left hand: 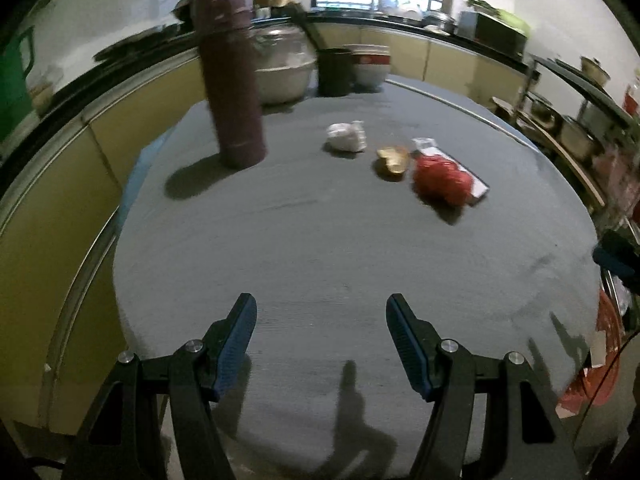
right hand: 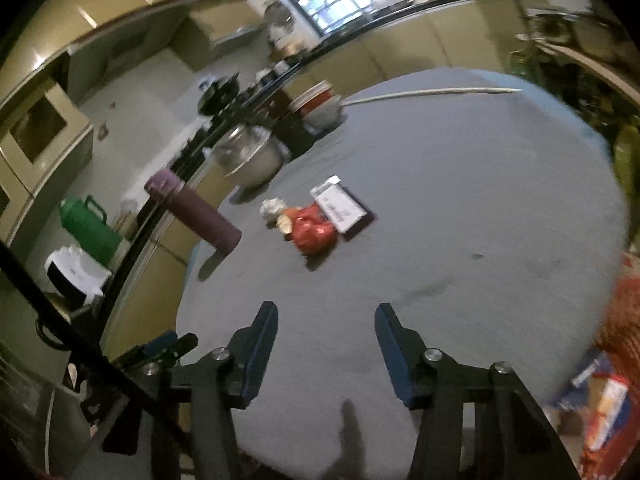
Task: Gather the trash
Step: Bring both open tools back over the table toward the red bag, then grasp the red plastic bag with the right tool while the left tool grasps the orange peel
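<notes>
Grey cloth covers the round table (left hand: 320, 248) under both of my grippers. My left gripper (left hand: 321, 332) hangs over the near part of the table with its blue-padded jaws spread apart and nothing between them. My right gripper (right hand: 326, 340) hangs over the same near edge, jaws also apart and empty.

The trash lies in a small cluster towards the middle of the table, well apart from both grippers. From the left wrist view, a crumpled white paper ball (left hand: 347, 137) sits furthest left, a small tan, gold-toned scrap (left hand: 394, 161) just to its right, and a crumpled red plastic wrapper (left hand: 440, 178) just right of that. The red wrapper rests against a flat white packet with a dark edge (left hand: 476, 180).

A tall purple cylindrical flask (left hand: 232, 80) stands upright on the left side of the table. At the far edge are a metal pot with a glass lid (left hand: 282, 66), a dark cup (left hand: 335, 71) and stacked red and white bowls (left hand: 370, 65). The right wrist view is blurred; it shows a green jug (right hand: 90, 226) on the counter beyond the table.
</notes>
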The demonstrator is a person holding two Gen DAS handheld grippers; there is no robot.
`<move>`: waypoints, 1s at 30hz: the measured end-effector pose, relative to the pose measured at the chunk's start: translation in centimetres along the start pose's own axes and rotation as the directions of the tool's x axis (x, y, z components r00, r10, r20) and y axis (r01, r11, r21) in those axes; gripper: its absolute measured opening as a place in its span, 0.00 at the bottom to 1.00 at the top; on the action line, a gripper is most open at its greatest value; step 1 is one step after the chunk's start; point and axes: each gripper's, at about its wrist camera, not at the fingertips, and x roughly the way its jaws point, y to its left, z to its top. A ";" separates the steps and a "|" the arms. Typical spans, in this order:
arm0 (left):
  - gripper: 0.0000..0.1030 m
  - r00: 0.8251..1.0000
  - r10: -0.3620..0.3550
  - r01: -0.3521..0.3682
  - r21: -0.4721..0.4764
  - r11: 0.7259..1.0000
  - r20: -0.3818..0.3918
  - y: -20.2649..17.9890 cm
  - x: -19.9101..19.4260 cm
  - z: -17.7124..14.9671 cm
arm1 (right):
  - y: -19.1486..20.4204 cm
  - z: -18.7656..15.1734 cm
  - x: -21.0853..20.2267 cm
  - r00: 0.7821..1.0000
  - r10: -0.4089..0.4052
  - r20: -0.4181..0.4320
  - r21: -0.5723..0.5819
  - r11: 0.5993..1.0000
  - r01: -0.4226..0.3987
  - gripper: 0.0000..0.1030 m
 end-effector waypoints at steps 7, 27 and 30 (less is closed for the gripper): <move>0.66 1.000 -0.011 0.011 -0.038 0.999 -0.013 1.8 1.5 0.8 | 1.5 4.5 8.2 0.997 -0.006 -0.076 -0.050 0.999 0.002 0.43; 0.66 0.998 -0.062 0.061 -0.051 0.997 -0.007 2.0 3.6 6.3 | 2.7 6.5 18.5 0.975 -0.147 -0.167 -0.204 0.973 0.112 0.39; 0.66 0.994 -0.102 0.101 -0.040 0.994 -0.026 0.7 5.1 8.1 | 1.9 5.7 16.8 0.980 -0.089 -0.177 -0.166 0.984 0.059 0.39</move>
